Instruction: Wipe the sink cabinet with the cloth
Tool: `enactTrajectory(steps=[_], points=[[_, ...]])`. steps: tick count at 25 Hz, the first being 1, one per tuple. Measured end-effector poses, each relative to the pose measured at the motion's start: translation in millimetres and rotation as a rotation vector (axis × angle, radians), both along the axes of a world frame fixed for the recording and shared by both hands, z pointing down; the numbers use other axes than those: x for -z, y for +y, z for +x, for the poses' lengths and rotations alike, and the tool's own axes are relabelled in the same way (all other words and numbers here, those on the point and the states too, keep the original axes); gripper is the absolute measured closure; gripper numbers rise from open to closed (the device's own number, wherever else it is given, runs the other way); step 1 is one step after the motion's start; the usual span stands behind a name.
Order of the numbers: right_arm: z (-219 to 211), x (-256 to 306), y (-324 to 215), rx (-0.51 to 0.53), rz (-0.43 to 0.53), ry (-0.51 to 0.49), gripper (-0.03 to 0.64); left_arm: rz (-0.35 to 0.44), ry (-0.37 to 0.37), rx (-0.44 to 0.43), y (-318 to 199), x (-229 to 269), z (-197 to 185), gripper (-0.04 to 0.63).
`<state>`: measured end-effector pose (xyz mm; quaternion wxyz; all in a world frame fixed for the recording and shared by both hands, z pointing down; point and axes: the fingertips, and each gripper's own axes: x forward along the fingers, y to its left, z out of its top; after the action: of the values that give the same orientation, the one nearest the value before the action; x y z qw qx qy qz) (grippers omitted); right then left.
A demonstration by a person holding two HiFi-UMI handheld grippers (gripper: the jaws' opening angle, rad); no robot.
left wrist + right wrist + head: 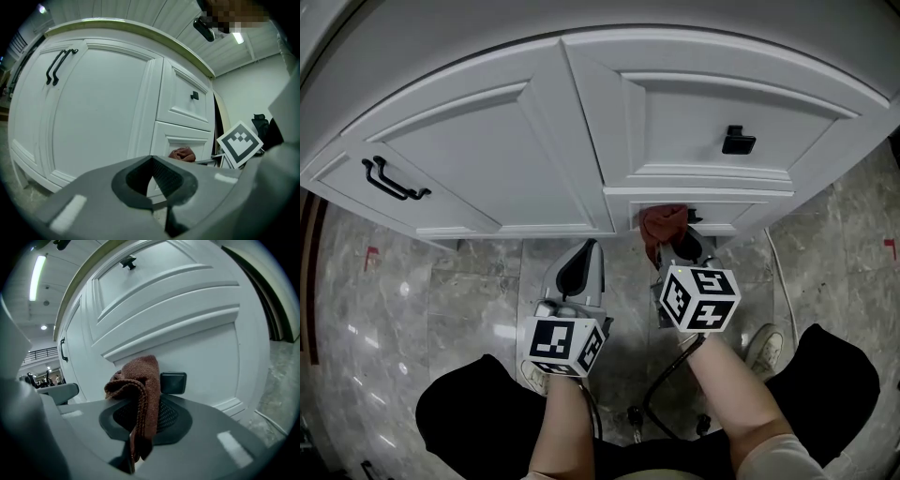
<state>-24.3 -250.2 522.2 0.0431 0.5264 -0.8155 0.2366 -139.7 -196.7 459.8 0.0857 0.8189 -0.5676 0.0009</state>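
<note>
The right gripper has its jaws clamped on a crumpled rust-brown knitted cloth, which bunches just ahead of them at the white panelled sink cabinet's lower drawer. The left gripper's jaws are closed on nothing.

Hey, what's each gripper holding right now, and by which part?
The right gripper is shut on the brown cloth, pinching a bunched fold, with a clump above the jaws and a tail below. The left gripper is shut, empty.

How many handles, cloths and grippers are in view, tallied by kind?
Black bar pulls: 2
Black square knobs: 2
Brown cloth: 1
Grippers, the left gripper and the right gripper: 2
Total: 7
</note>
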Motion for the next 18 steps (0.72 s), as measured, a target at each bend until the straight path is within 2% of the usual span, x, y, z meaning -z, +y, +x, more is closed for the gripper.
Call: enactTrajectory(steps=[5, 12, 18], points=[[16, -2, 3, -0.023, -0.025, -0.007, 0.537, 0.004, 0.005, -0.028, -1, 1, 17, 0.595], [31, 7, 18, -0.018, -0.006, 0.005, 0.537, 0.014, 0.02, -0.072, -4, 5, 46, 0.595], [74, 10, 17, -0.111, 0.011, 0.018, 0.538, 0.014, 0.021, -0.126, -4, 2, 75, 0.595]])
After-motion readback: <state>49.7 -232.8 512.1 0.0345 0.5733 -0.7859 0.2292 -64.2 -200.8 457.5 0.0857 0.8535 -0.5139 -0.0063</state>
